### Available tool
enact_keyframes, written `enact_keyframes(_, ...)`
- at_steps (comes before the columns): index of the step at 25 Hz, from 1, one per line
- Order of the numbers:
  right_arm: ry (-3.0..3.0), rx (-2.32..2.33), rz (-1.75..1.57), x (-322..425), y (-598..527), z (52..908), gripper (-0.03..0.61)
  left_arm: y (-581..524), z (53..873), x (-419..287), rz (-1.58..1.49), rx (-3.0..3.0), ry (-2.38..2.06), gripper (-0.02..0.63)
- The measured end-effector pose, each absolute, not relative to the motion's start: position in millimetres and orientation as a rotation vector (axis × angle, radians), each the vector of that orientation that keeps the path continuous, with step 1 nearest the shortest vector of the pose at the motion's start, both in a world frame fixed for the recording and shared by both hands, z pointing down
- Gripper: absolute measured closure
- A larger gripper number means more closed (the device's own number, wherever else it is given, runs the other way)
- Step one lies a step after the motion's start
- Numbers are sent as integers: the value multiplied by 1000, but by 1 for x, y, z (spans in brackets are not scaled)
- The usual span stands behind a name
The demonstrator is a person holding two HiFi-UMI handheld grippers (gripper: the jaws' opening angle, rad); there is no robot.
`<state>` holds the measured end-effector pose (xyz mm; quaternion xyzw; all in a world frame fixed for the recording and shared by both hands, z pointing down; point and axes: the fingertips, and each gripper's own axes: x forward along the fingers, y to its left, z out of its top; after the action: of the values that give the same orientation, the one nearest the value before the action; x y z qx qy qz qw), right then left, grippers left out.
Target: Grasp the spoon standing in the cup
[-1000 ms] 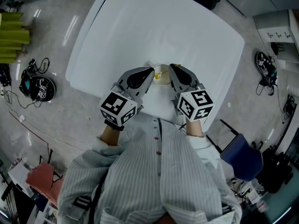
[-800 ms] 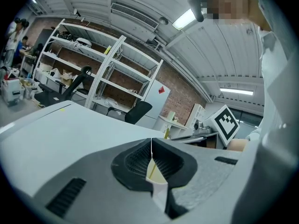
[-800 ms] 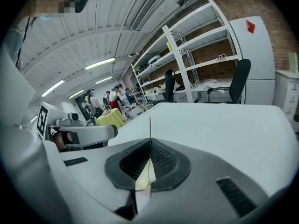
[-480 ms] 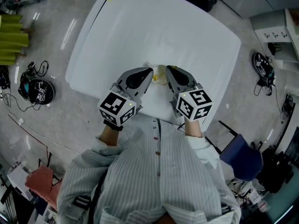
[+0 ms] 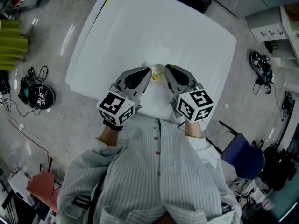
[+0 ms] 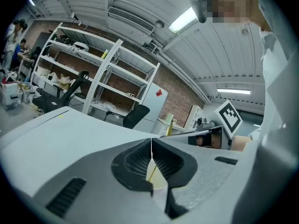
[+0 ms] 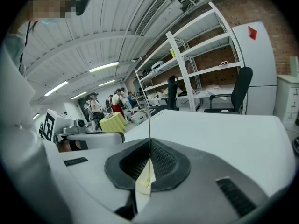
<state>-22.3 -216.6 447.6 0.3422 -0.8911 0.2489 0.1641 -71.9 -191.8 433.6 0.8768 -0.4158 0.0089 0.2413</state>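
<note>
Cup [image 5: 159, 73] sits on the white table [image 5: 140, 27], close to the near edge and roughly midway along it. Both grippers close in on it from the person's side.

Right gripper [image 7: 149, 144]: fingers pressed together, pinching a thin yellowish sliver that reads as the handle of the spoon [image 7: 149, 125], edge-on and poking up past the tips. Its long axis is near upright and runs straight through the pinch. A pale bowl-like end shows lower down, in the gap behind the tips. So the spoon lies between the right fingers, not beside them, and the right hand is the one on it. In the head view this gripper's tip is at the cup's right rim.

Left gripper [image 6: 152, 141]: fingers closed tip to tip, nothing plainly between them. The cup's rim and a yellow streak, likely the spoon's lower part, show through the gap beneath. In the head view its tip is touching or just beside the cup's left rim. Can't tell whether it nips the wall or only braces it.

Judgement: the grasp looks made. The next move should be a straight pull along the handle's axis, so the bowl clears the rim. Risks: the thin handle could pivot in the pinch, and the light cup could tip or drag along.
</note>
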Motion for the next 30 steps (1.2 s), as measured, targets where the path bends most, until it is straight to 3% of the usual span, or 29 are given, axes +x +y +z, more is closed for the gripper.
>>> enact_keyframes(30,-2693,1285,434,45,-220,320,568,-191,351,-36,-67,2599,-1079,603)
